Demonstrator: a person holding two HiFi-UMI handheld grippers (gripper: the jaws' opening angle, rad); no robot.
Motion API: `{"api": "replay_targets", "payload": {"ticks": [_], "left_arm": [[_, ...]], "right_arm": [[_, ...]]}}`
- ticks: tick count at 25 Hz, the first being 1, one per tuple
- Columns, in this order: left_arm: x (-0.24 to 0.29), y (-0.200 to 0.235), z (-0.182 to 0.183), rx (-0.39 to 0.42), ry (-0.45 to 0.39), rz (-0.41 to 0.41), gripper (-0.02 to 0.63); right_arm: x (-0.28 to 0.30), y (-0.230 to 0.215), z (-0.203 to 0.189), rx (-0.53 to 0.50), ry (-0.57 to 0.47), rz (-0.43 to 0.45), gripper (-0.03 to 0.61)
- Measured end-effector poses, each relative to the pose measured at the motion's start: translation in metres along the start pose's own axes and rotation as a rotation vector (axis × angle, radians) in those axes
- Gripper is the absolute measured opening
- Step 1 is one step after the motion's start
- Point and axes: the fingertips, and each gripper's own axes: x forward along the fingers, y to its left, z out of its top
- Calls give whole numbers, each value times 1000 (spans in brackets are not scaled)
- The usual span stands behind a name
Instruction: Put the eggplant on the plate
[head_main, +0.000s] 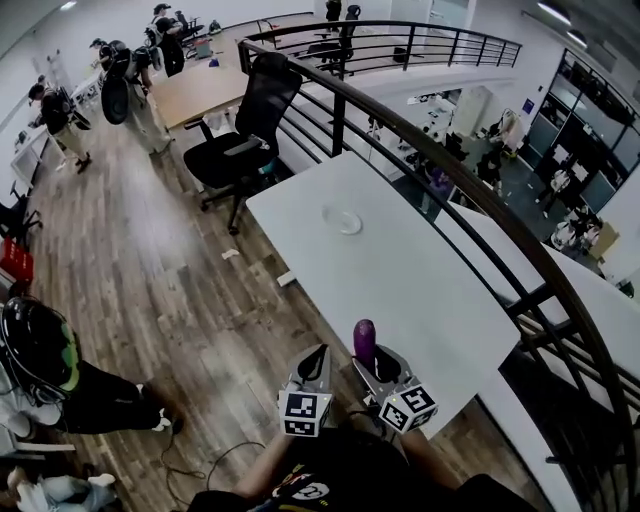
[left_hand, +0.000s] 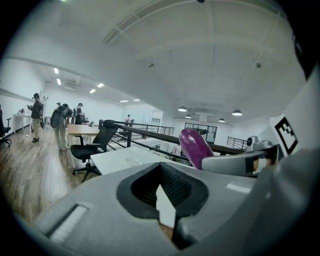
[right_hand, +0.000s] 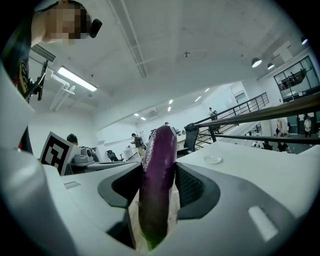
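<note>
A purple eggplant (head_main: 364, 340) stands upright, with my right gripper (head_main: 372, 364) shut on its lower part, above the near end of the white table (head_main: 420, 290). In the right gripper view the eggplant (right_hand: 157, 180) fills the gap between the jaws of the right gripper (right_hand: 158, 202). A small clear plate (head_main: 342, 220) sits far ahead near the table's other end; it also shows as plate (right_hand: 213, 160) and plate (left_hand: 134, 161). My left gripper (head_main: 316, 358) hangs just left of the right one, shut and holding nothing. From the left gripper (left_hand: 167, 202) the eggplant (left_hand: 194, 146) rises at the right.
A curved black railing (head_main: 450, 170) runs along the table's right side, with a drop beyond it. A black office chair (head_main: 240, 140) stands past the table's far end. Wooden floor lies to the left, where a person (head_main: 45, 365) crouches. Other people stand far off.
</note>
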Motion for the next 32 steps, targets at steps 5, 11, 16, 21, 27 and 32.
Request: {"api": "replay_targets", "payload": {"ticks": [5,11,16,21,27,32], "left_arm": [[71,71,8,-26,72,-87,5],[128,129,20,-23,97,-145,5],[175,161,27,-65,107,-162,5],[238,187,27,-51,126,-148,5],[313,196,14,-23,180,-139,5],[364,213,-15,-10,273,-123,5]], "right_arm": [[89,-31,20,-39,20,-46,210],[156,-59,29,-81,39,-98,210],[204,-96,25,-111,140,-108,210],[263,-155,25,-290,236,-69,210],[317,-234,9,-384,346,-18,210],[376,-310,-25,-472,516,-28,210]]}}
